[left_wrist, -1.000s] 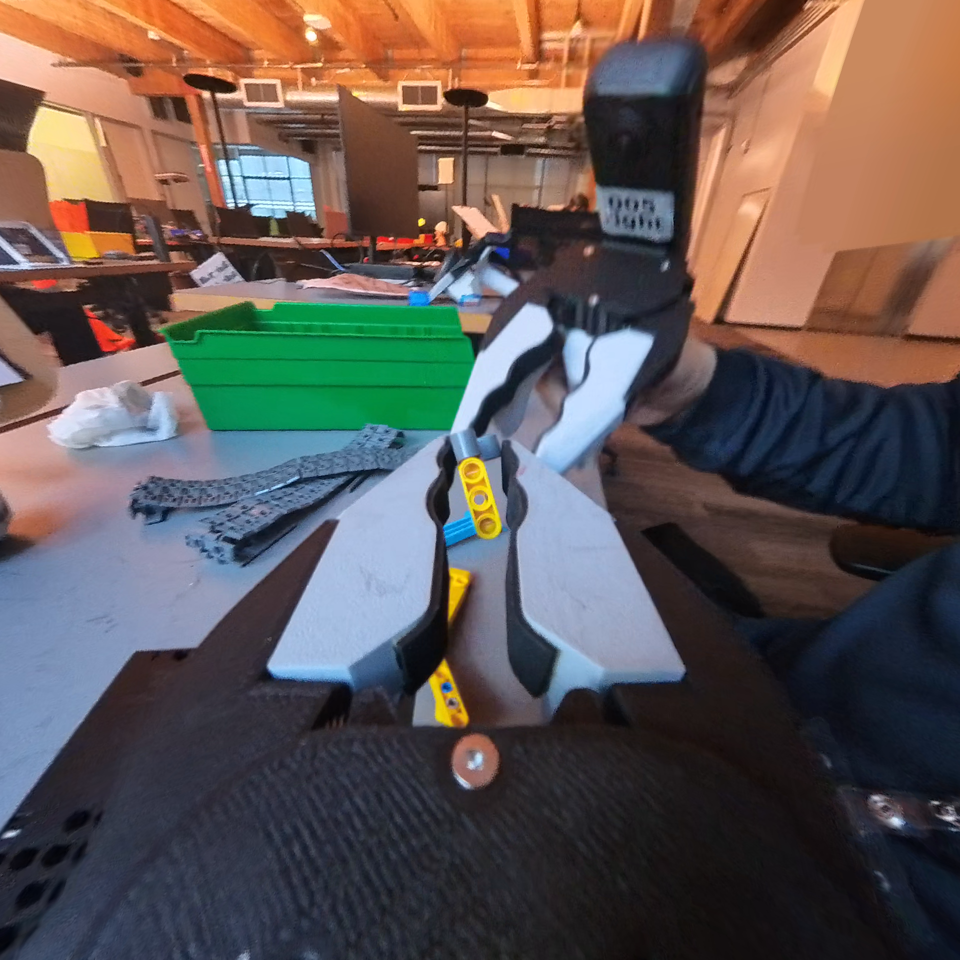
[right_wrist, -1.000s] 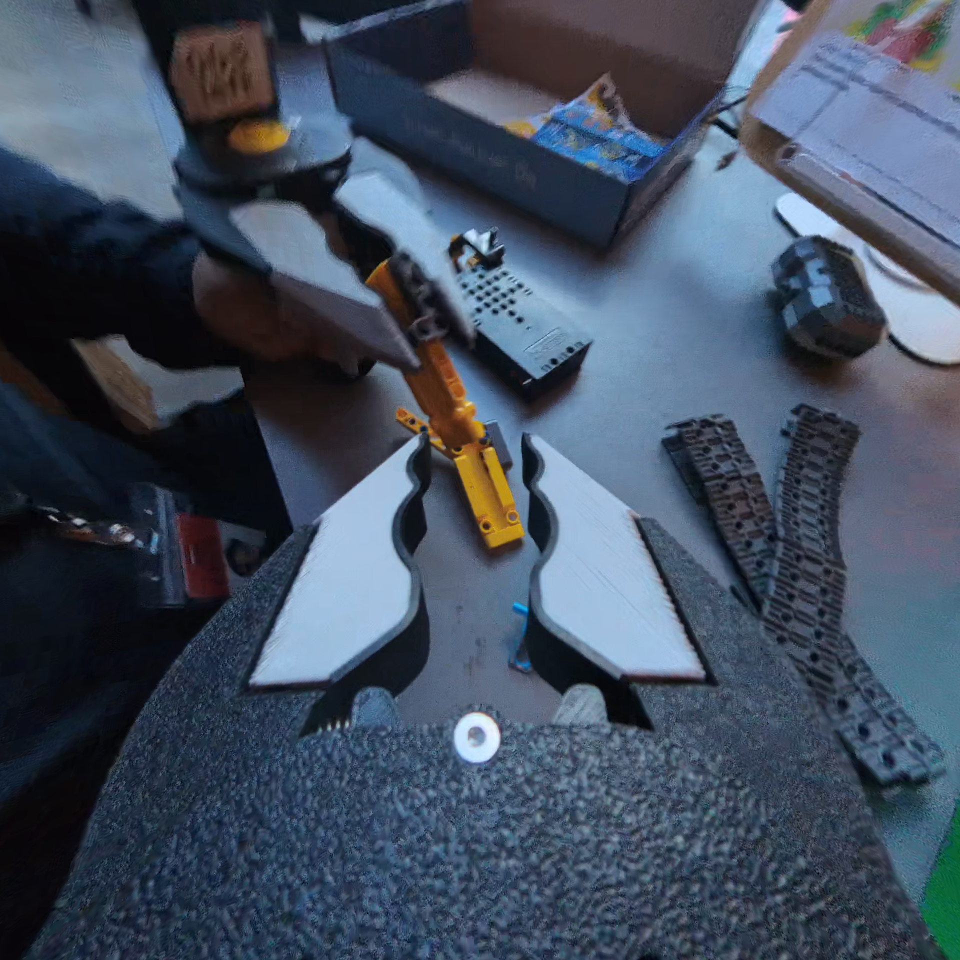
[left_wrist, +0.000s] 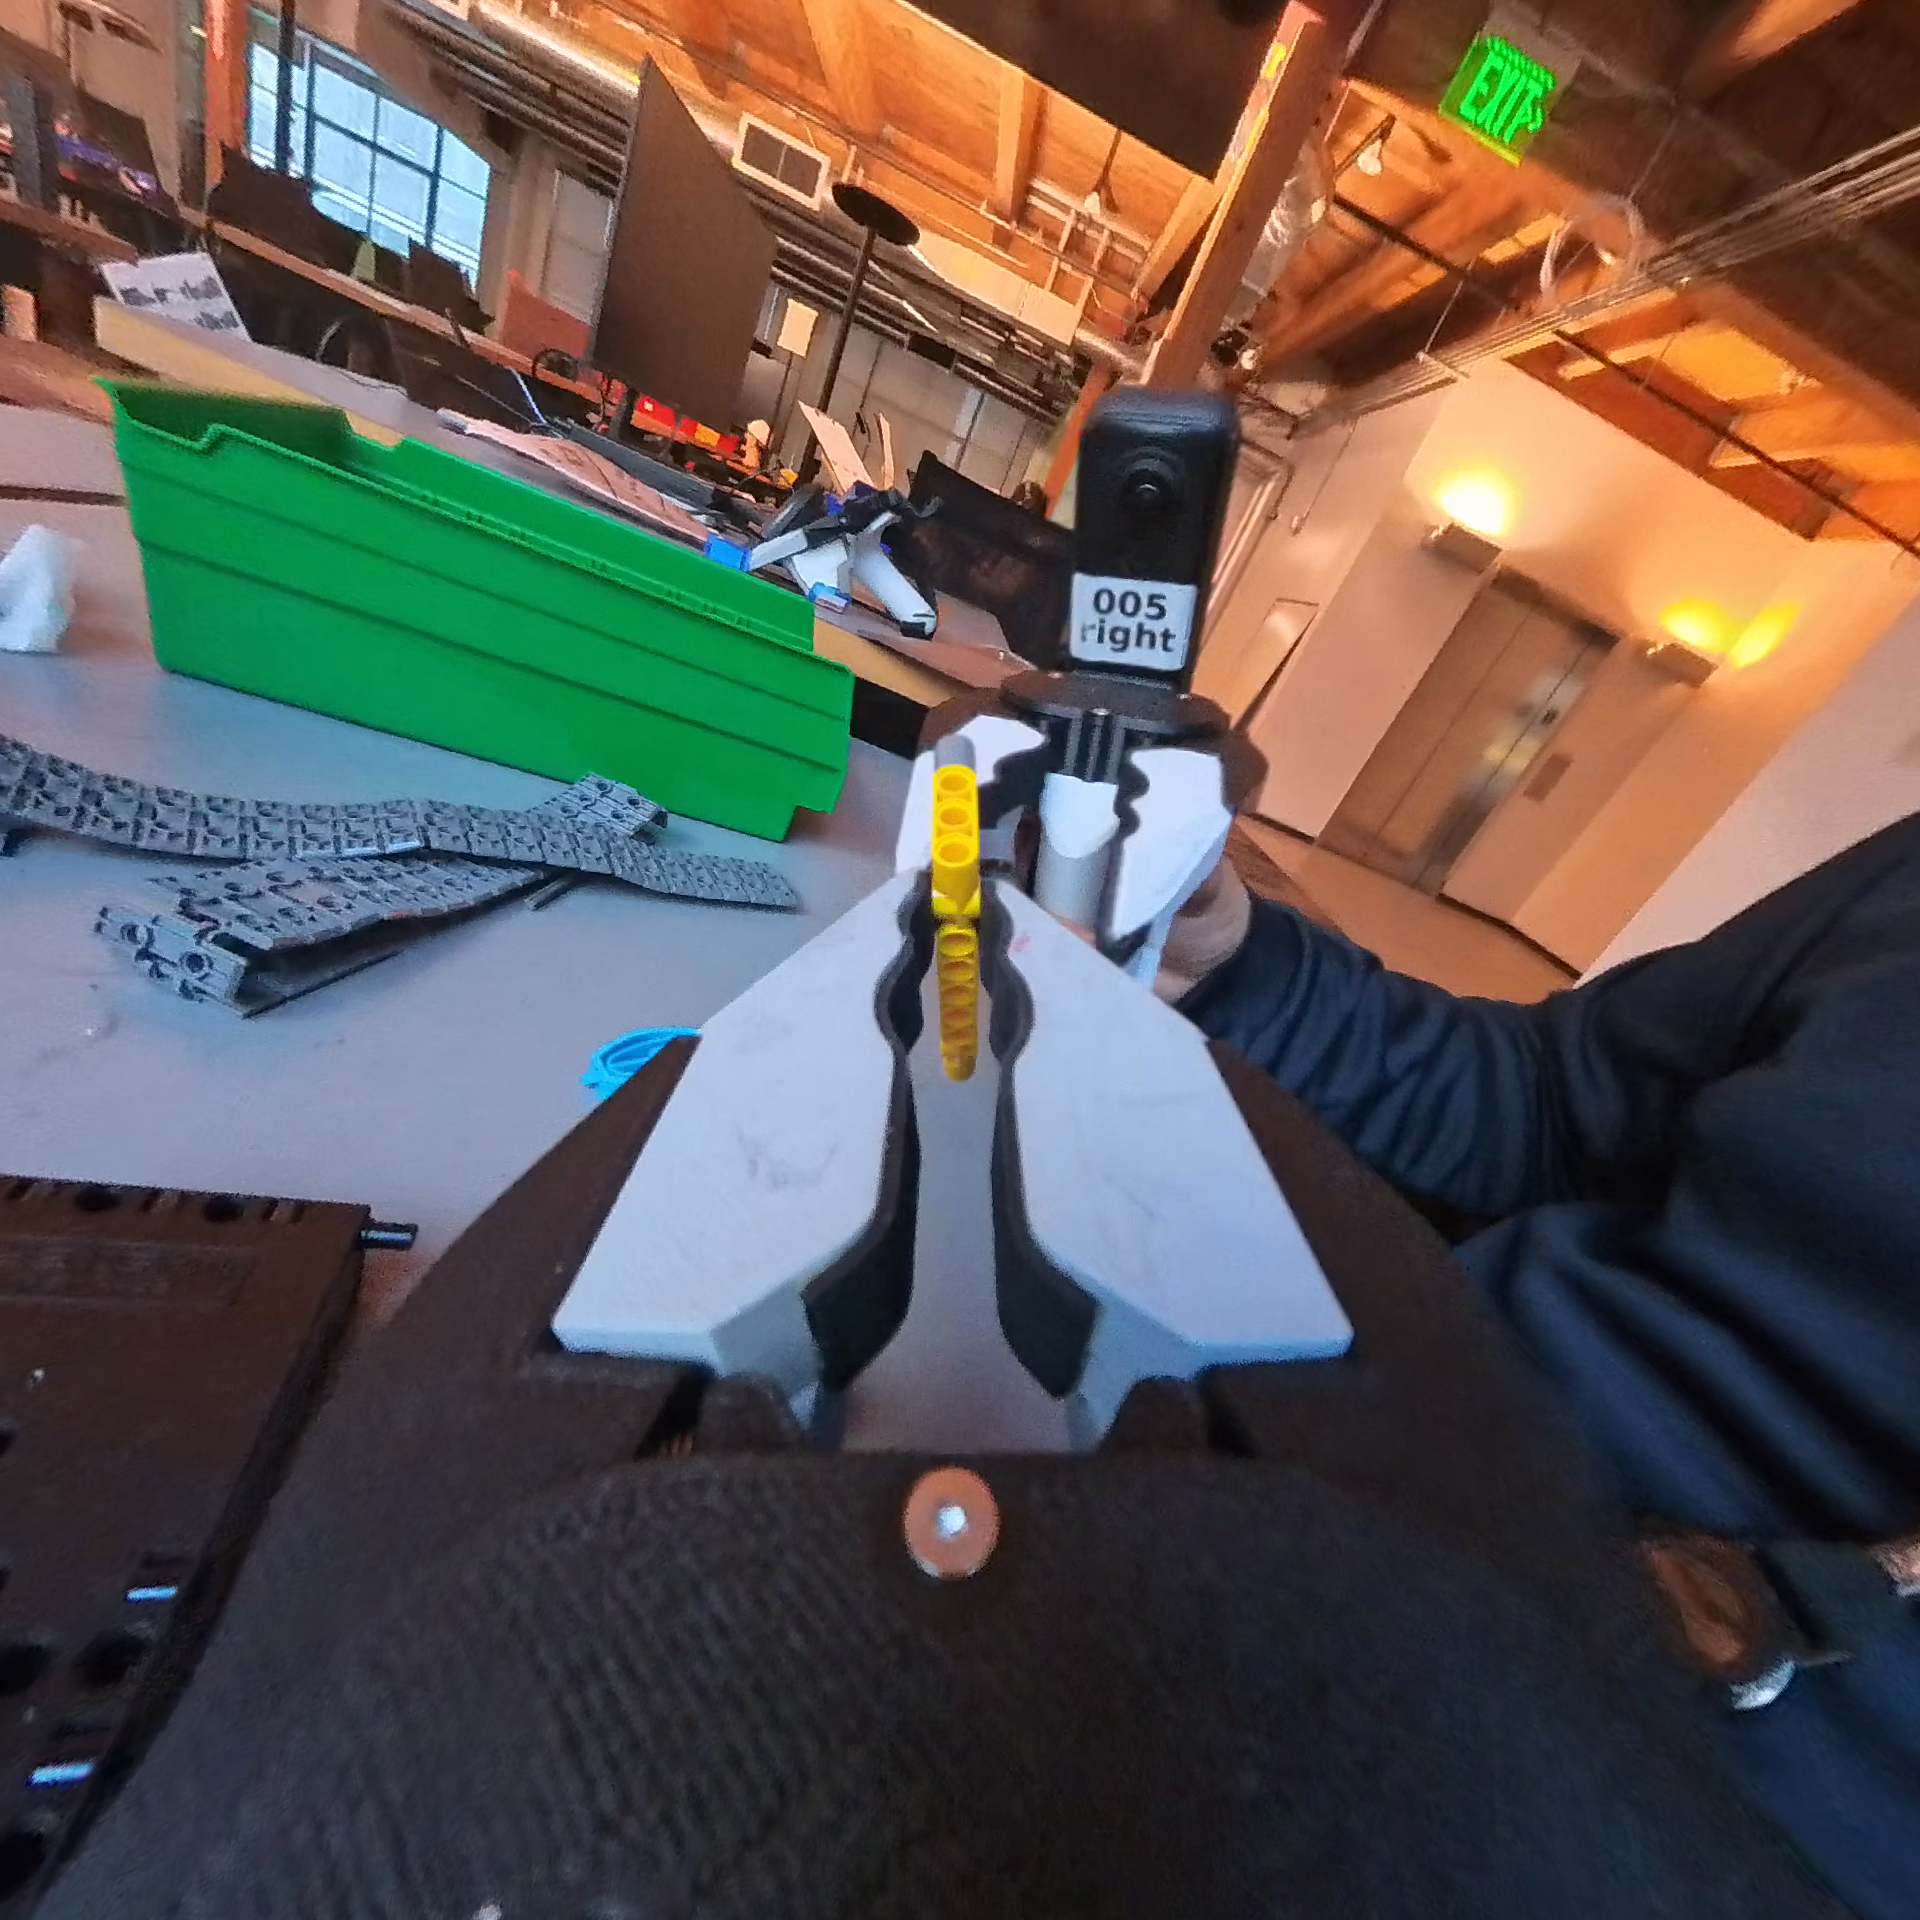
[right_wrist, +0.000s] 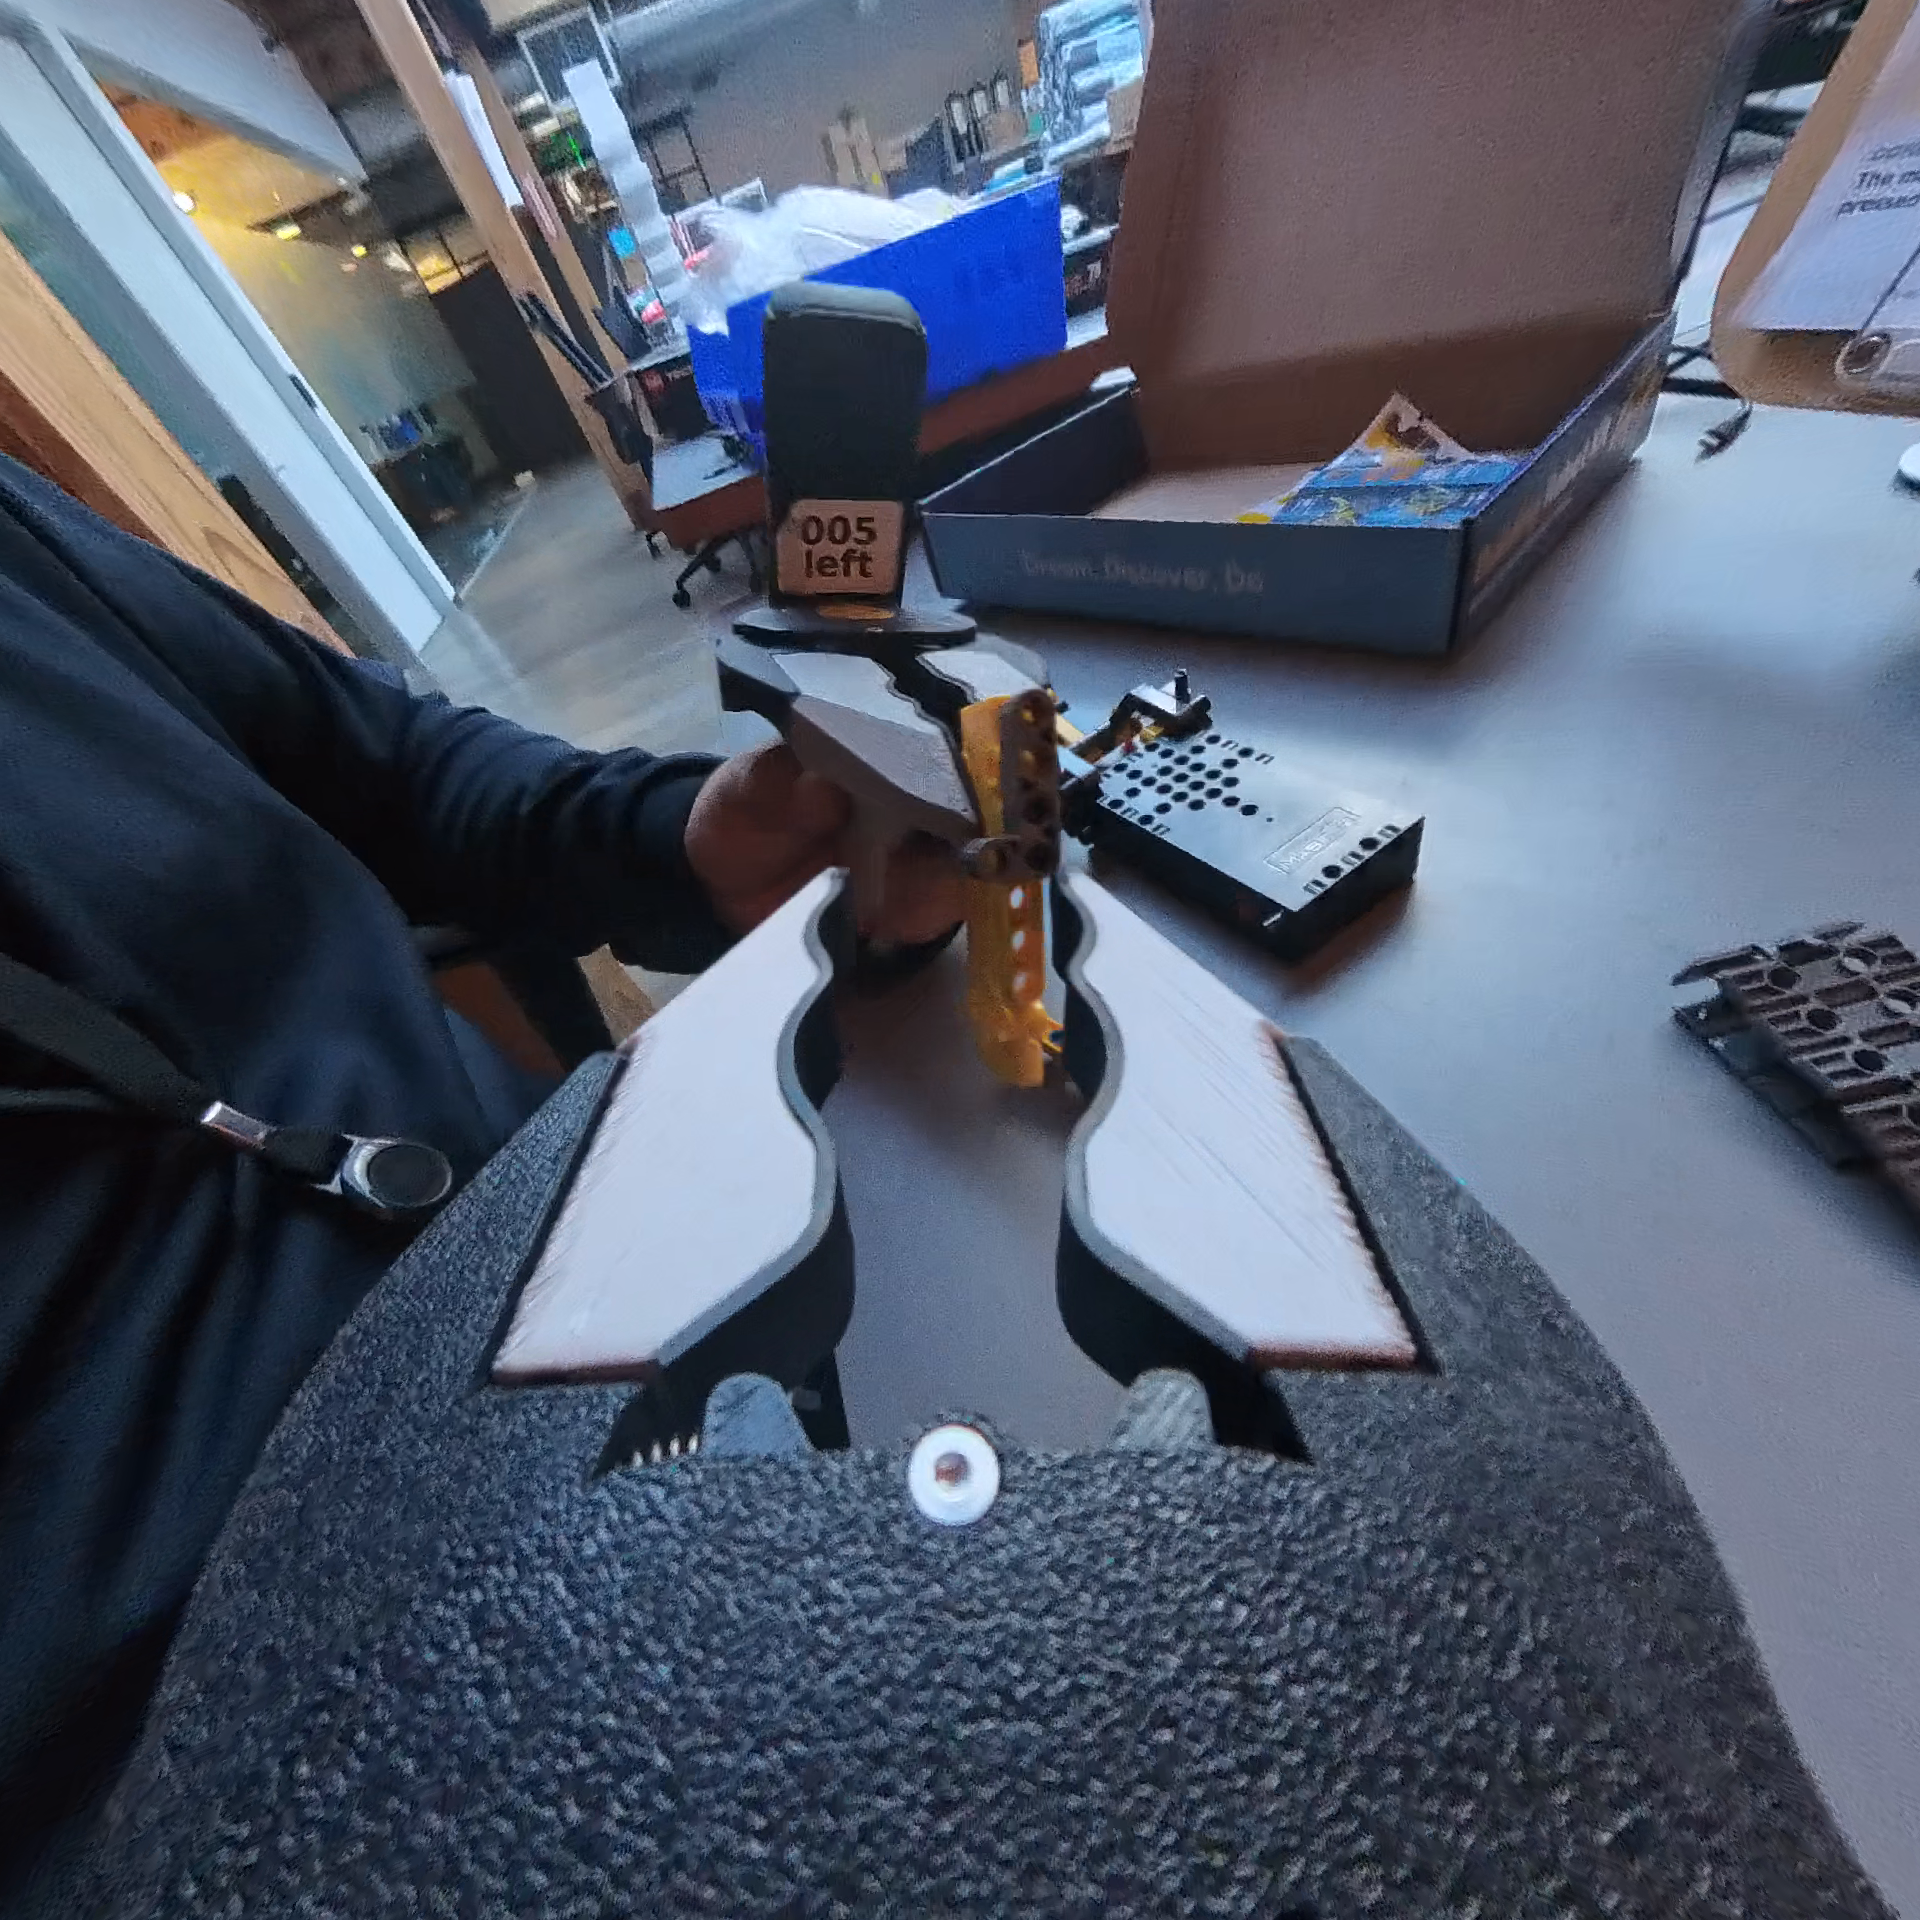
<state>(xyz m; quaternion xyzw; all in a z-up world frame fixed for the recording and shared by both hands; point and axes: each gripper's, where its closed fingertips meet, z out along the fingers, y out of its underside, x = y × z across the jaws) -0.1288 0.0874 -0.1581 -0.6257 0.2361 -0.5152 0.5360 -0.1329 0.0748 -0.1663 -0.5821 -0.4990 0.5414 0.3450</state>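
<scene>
Both grippers: pale grey fingers (left_wrist: 779, 1164) w/ wavy black pads (right_wrist: 816, 1132), rough black body, silver screw (left_wrist: 951, 1524) behind fingers. Person's in dark navy sleeves (left_wrist: 1455, 1070).

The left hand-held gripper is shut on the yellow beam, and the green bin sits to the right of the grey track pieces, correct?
Not quite. The left hand-held gripper is shut on the yellow beam, but the left wrist view shows the green bin behind the grey track pieces, not to their right.

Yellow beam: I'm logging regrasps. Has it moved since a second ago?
Yes. The yellow beam leaned beside the black box; now it stands upright in the left gripper.
</scene>
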